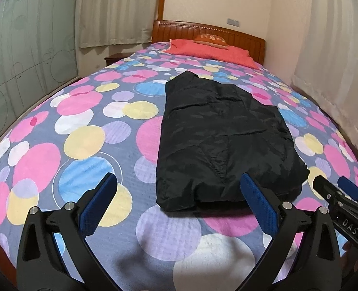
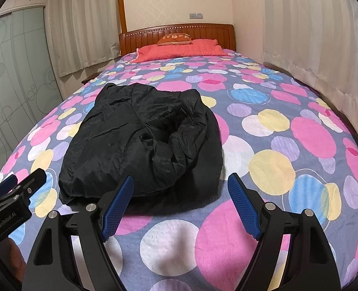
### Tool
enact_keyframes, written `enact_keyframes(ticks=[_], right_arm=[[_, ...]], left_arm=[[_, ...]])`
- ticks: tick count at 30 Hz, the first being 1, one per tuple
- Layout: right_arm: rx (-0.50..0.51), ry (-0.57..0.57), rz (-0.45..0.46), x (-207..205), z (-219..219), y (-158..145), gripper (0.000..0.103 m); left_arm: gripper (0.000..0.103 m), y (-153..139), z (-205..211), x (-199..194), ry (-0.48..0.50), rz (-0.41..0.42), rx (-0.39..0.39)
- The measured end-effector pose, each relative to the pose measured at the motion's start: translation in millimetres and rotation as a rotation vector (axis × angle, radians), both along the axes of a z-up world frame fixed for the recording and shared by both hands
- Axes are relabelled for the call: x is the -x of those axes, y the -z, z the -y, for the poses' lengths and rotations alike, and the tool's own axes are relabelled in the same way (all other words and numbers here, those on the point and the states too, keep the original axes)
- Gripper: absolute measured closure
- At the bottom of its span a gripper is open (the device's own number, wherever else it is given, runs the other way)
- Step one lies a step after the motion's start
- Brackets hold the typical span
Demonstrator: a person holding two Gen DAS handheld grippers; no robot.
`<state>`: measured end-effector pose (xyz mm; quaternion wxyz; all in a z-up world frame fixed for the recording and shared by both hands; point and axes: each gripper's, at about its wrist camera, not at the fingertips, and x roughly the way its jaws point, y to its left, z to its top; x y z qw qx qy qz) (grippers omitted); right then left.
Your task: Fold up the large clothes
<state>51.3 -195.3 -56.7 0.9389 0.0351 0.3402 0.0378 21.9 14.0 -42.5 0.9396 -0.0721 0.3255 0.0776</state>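
A black jacket (image 1: pixel 222 135) lies folded into a long bundle on the bed's dotted cover (image 1: pixel 86 131). In the right wrist view the jacket (image 2: pixel 140 143) shows a rumpled hump at its near right. My left gripper (image 1: pixel 179 189) is open and empty, just short of the jacket's near edge. My right gripper (image 2: pixel 180 189) is open and empty, in front of the jacket's near right corner. The right gripper also shows at the right edge of the left wrist view (image 1: pixel 334 189). The left gripper shows at the left edge of the right wrist view (image 2: pixel 21 181).
A red pillow (image 1: pixel 210 51) and a small orange cushion (image 1: pixel 210 40) lie at the wooden headboard (image 1: pixel 242 37). Curtains (image 1: pixel 329 68) hang along the right side. A frosted glass wardrobe door (image 1: pixel 21 60) stands at the left. A nightstand corner (image 1: pixel 113 58) sits beside the bed.
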Motion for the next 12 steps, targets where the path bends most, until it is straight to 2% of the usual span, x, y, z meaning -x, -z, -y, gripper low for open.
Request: enact_keyframes(ticks=[3, 6, 12], right_arm=[[-0.001, 0.000, -0.006, -2, 3, 3, 0.024], [0.000, 0.003, -0.011, -6, 8, 5, 0.024], [0.005, 0.039, -0.031, -19, 28, 13, 0.024]], left_arm=[[0.002, 4, -2, -4, 0.014, -0.008, 0.010], [0.002, 6, -3, -9, -0.007, 0.002, -0.019], [0.002, 21, -15, -30, -0.002, -0.052, 0.006]])
